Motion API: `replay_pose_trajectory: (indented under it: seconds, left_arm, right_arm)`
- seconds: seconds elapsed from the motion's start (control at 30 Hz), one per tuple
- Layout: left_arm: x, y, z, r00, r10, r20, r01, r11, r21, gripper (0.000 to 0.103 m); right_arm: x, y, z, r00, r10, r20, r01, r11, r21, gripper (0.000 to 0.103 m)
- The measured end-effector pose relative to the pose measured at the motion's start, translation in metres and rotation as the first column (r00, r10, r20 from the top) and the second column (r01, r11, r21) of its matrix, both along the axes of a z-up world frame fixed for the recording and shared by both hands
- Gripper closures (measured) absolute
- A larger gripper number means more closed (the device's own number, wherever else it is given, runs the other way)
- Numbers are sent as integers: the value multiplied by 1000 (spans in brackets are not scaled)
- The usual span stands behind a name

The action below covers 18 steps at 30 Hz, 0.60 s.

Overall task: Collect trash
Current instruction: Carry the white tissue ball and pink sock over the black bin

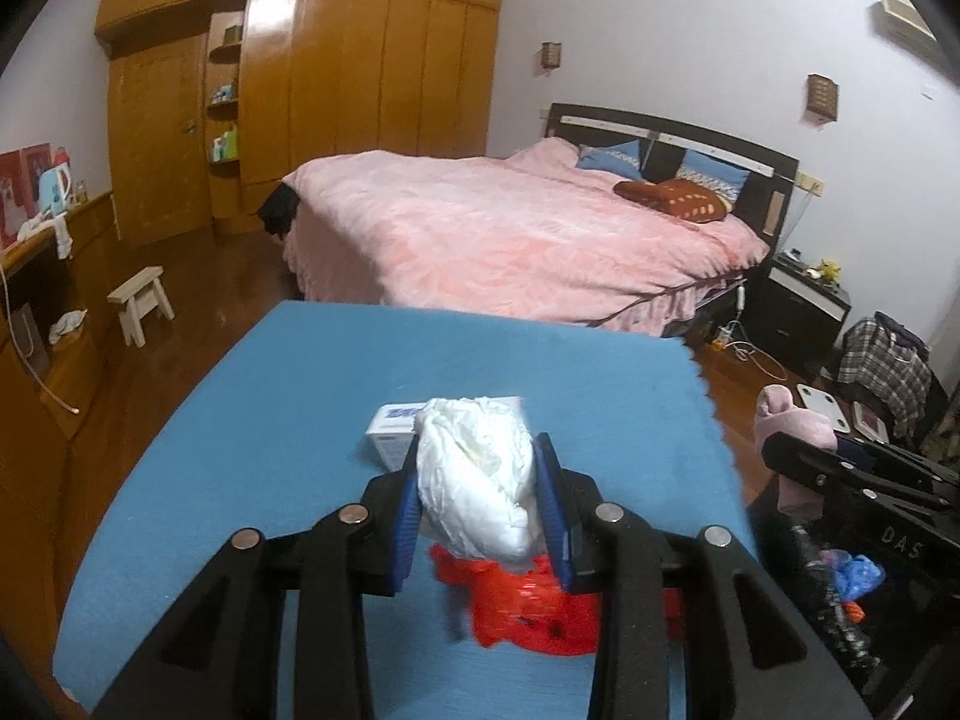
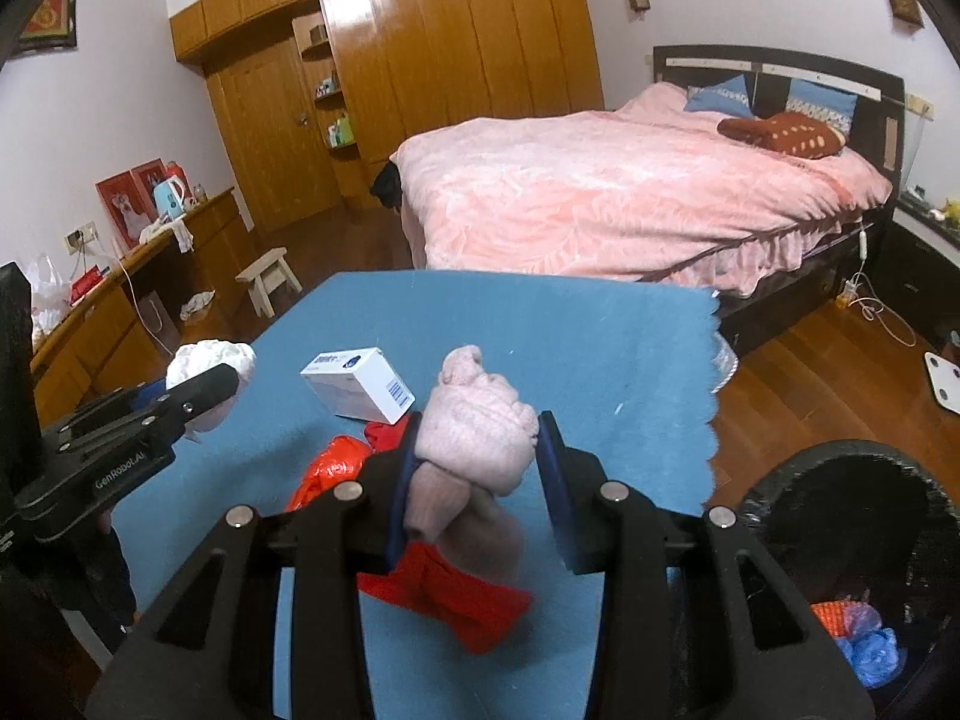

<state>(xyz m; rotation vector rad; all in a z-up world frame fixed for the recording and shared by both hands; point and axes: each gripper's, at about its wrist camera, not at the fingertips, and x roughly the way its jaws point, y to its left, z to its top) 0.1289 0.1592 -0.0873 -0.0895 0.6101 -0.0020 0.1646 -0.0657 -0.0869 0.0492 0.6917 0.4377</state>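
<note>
While box (image 2: pixel 358 383) sits near, claws (image 2: pixel 477 468) grip trash.

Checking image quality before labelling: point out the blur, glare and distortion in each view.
Left wrist: fisheye bends the wardrobe; the red plastic bag under the white wad smears. Right wrist: glare streaks the wardrobe doors; the red bag's lower end blurs below the pink sock.

**Cloth, paper, plastic and polished wood**

The flat blue tabletop cover (image 2: pixel 540 348) looks like matt felt. A crumpled white paper wad (image 1: pixel 480 468) is creased and dull. The knotted pink knit sock (image 2: pixel 474 426) is fuzzy. The crinkled orange-red plastic bag (image 1: pixel 522 606) shines, as do the varnished wooden wardrobe doors (image 1: pixel 384 78).
</note>
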Motion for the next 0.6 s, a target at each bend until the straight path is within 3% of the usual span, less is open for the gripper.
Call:
replay_pose_trajectory:
  seconds: [0.6]
  left_arm:
    - [-10, -97, 26, 986, -165, 38, 166, 986, -4, 69]
  right_arm:
    - [-44, -84, 31, 992, -111, 61, 111, 994, 6, 67]
